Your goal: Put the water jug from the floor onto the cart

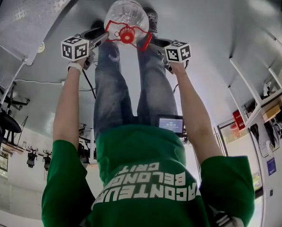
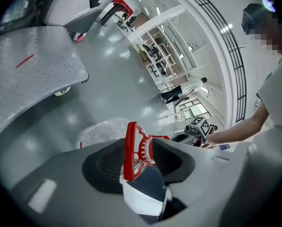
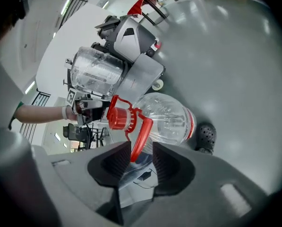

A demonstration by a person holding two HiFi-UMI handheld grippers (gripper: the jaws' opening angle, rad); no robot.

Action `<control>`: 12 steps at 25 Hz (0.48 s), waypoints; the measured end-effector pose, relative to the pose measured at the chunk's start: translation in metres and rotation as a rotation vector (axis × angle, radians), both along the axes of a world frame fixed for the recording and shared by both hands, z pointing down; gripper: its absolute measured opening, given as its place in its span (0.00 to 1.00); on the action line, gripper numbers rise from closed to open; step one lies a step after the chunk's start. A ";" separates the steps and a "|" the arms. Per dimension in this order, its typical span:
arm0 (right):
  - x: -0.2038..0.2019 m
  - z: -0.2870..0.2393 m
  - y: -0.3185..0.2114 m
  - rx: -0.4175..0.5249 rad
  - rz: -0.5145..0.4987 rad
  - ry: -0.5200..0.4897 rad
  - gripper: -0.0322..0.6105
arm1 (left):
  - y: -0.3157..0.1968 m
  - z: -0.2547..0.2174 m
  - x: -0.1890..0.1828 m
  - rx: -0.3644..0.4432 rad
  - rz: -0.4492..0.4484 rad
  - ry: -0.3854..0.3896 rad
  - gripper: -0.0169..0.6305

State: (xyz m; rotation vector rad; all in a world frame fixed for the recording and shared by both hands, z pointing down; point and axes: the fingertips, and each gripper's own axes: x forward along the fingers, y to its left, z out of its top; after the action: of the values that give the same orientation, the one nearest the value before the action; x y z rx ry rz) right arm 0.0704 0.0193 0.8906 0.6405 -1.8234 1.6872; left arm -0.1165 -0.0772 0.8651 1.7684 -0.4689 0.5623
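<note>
Head view: left gripper (image 1: 103, 36) and right gripper (image 1: 152, 44) both released around a red handle (image 1: 146, 42).
Ribbed dark pads stand apart, the thin plastic handle loose between each pair; the clear, rounded water jug (image 1: 126, 13) stands on glossy grey floor (image 1: 216, 32) beside a perforated clog (image 1: 151, 17); diamond-plate cart (image 1: 32, 18) beyond.

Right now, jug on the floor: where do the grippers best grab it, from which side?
The red handle at its neck, left gripper and right gripper from opposite sides, one bar each. The water jug stands upright; its round clear body looks too wide for the jaws, while the thin bars fit between them.
</note>
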 end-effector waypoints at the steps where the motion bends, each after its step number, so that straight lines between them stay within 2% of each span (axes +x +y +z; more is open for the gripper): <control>1: -0.001 0.002 0.003 -0.011 0.010 -0.004 0.24 | 0.001 0.001 0.001 -0.003 0.004 -0.002 0.31; 5: -0.006 0.003 0.002 -0.016 0.039 -0.022 0.24 | 0.004 0.005 0.003 -0.009 0.021 -0.006 0.30; 12: -0.013 0.002 -0.002 -0.014 0.023 -0.021 0.22 | -0.003 0.005 0.005 0.016 0.026 -0.026 0.24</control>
State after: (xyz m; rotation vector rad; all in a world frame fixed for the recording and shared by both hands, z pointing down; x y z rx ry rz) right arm 0.0577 0.0170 0.8922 0.6422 -1.8233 1.7268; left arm -0.1110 -0.0806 0.8699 1.7862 -0.4702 0.6013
